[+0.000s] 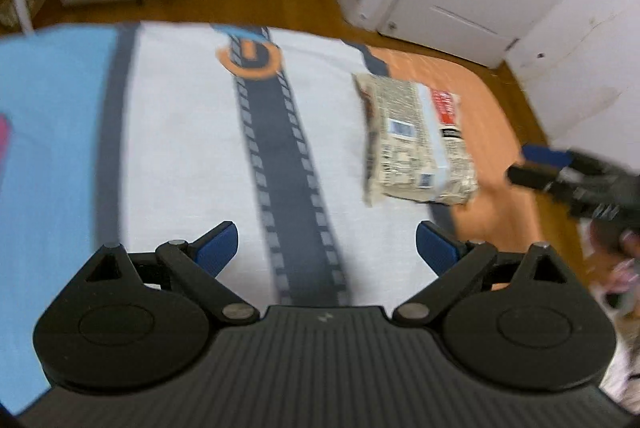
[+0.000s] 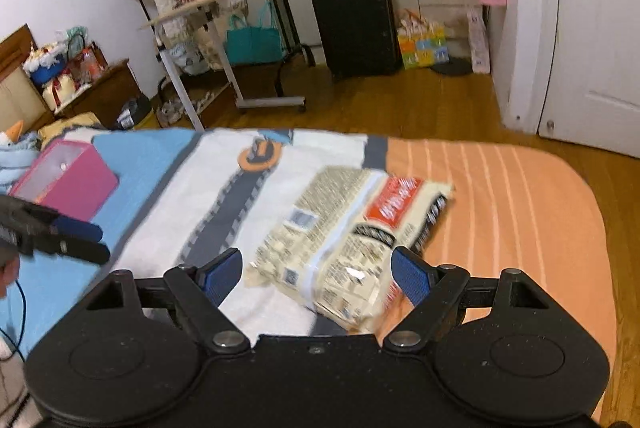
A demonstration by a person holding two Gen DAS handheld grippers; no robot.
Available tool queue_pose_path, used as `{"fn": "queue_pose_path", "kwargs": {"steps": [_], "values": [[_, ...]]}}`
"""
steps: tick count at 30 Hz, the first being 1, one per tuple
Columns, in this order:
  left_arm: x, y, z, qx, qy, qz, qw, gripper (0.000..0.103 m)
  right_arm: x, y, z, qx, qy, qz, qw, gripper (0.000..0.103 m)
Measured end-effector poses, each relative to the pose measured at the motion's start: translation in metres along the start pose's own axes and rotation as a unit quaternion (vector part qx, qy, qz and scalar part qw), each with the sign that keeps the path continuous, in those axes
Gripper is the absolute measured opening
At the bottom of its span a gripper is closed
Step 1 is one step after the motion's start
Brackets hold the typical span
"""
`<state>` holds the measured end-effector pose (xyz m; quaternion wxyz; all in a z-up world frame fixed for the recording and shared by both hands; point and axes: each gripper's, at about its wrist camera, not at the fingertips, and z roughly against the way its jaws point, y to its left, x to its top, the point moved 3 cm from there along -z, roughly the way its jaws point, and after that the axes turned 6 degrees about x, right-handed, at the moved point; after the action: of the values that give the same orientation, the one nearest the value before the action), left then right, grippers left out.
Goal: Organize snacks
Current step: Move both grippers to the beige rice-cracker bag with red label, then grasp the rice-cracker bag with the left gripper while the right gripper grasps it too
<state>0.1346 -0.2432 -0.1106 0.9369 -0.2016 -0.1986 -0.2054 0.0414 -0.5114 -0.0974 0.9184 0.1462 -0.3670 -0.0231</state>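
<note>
The crinkled cream-and-red printed snack packet [image 2: 352, 240] is seen lying just ahead of the right gripper [image 2: 318, 270], jaws spread wide, nothing clamped. The left gripper [image 1: 326, 248] is likewise held wide, over patterned bedding [image 1: 180, 148], packet ahead-right.

Black suitcase [image 2: 356, 24] near white door [image 2: 596, 40]; teal bag [image 2: 252, 42] left.

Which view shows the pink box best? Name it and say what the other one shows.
The right wrist view. There the pink box sits whole at the left on the blue part of the cloth, open top and two walls visible. The left wrist view shows only a pink sliver cut off at its left edge.
</note>
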Motion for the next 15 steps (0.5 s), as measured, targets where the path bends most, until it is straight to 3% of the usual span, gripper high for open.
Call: {"fn": "queue_pose_path", "kwargs": {"steps": [7, 15], "values": [[0.013, -0.017, -0.042, -0.016, -0.008, 0.004, 0.9998, 0.097, -0.021, -0.019, -0.025, -0.005, 0.048, 0.026, 0.999, 0.085], [0.024, -0.042, -0.08, -0.008, -0.049, -0.014, 0.9987, 0.094, -0.034, -0.03, -0.051, -0.02, 0.046, 0.062, 0.997, 0.081]]}}
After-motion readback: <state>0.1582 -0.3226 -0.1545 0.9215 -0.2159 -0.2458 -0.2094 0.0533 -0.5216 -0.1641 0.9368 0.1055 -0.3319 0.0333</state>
